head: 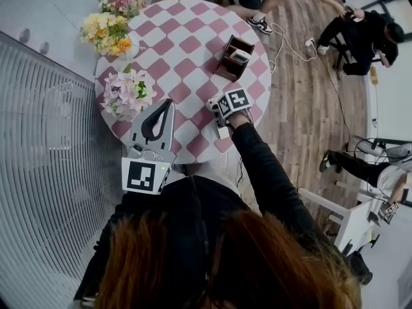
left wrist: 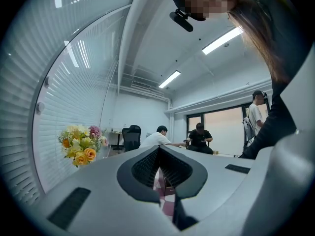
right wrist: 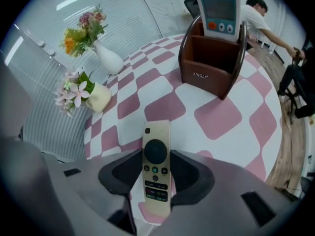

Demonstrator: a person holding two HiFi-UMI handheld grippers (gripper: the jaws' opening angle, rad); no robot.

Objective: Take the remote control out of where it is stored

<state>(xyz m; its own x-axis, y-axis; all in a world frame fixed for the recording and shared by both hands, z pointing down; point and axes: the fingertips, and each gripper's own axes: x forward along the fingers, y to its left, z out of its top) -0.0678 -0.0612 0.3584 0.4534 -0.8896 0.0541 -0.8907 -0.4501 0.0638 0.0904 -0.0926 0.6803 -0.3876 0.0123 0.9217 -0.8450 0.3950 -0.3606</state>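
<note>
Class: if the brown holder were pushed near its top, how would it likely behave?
The brown holder looks rigid and boxy, so it probably slides. The grey remote standing tall in it raises the weight, so tipping seems possible.

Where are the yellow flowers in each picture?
Head view: yellow flowers top left, at the table's edge.
Left gripper view: lower left, in front of the blinds.
Right gripper view: top left, in a white vase.
Shared landmark: the blinds beside them.

smooth plastic remote [right wrist: 156,173], glossy brown holder [right wrist: 209,65], wooden plank floor [head: 309,114].
</note>
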